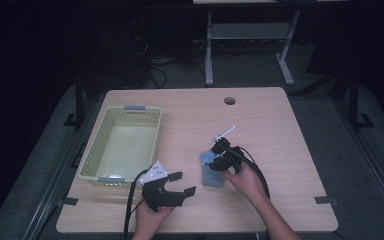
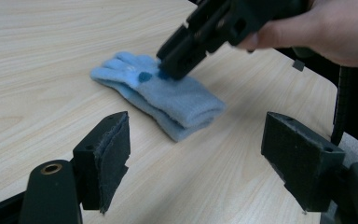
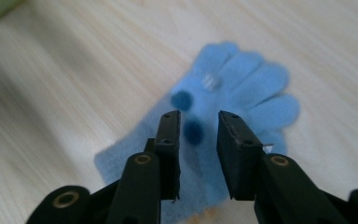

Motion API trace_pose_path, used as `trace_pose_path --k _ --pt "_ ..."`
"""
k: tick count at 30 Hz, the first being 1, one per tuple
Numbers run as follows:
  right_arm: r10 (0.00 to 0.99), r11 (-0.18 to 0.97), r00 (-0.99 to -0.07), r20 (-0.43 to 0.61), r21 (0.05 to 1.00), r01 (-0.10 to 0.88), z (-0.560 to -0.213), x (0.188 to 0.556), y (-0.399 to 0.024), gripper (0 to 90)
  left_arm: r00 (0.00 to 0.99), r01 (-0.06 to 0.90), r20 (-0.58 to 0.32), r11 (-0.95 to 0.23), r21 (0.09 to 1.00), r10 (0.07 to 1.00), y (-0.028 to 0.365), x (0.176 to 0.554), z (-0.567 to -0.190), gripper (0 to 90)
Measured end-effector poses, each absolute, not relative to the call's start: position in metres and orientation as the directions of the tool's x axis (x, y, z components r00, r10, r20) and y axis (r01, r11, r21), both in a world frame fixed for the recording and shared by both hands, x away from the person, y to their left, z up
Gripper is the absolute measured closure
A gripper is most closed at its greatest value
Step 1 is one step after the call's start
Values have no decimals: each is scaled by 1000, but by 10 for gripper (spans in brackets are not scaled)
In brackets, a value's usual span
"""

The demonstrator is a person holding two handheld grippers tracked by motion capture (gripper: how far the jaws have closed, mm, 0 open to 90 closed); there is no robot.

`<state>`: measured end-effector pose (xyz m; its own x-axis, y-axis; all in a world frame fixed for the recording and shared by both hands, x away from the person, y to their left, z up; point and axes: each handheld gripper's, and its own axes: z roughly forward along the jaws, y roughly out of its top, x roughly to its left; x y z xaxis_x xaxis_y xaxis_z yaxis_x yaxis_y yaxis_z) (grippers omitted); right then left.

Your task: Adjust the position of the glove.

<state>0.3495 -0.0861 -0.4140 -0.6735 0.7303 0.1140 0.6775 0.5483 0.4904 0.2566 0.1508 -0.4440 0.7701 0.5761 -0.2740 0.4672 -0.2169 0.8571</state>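
A light blue knitted glove with dark blue dots lies flat on the wooden table, right of centre. My right gripper hangs tilted just over its palm, the fingers of the glove pointing away. In the right gripper view the jaws stand a little apart with the glove showing through the gap; the pads do not press on it. My left gripper rests near the front edge, jaws wide open and empty. In the left gripper view it faces the glove and the right gripper.
A pale green plastic basket stands at the left of the table. A small white strip lies just beyond the right gripper. A round cable hole is near the far edge. Cables trail from both grippers toward the front.
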Motion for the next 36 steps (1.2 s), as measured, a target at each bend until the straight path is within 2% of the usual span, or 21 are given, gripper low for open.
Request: trace_pose_path --k 1,2,6,12,15,21,26,30,36 --pt "730 548 -674 114 490 677 -414 350 -86 693 769 468 -275 -216 857 577 151 257 -444 234" --pt "735 530 -668 120 514 675 -411 350 -88 739 768 471 -278 -215 855 577 150 257 -445 234" --pt "722 534 -678 135 514 671 -416 351 -83 823 764 482 -294 -205 852 575 149 256 -444 237" --pt "724 553 -677 135 473 686 -432 357 -76 839 771 489 -304 -214 846 559 150 257 -444 284" --pt "725 527 -666 173 483 699 -439 359 -78 837 769 491 -308 -210 845 560 149 257 -444 287" --pt "724 491 -660 200 523 697 -428 353 -89 716 763 516 -339 -202 832 551 144 260 -445 297" --pt "715 431 -642 276 550 716 -421 348 -105 625 750 541 -355 -208 815 558 138 264 -443 303" --pt "726 385 -612 312 553 739 -423 345 -118 554 707 622 -444 -185 761 551 133 273 -446 294" --pt "737 313 -568 366 559 768 -427 340 -135 463 650 693 -501 -175 700 571 122 287 -450 267"
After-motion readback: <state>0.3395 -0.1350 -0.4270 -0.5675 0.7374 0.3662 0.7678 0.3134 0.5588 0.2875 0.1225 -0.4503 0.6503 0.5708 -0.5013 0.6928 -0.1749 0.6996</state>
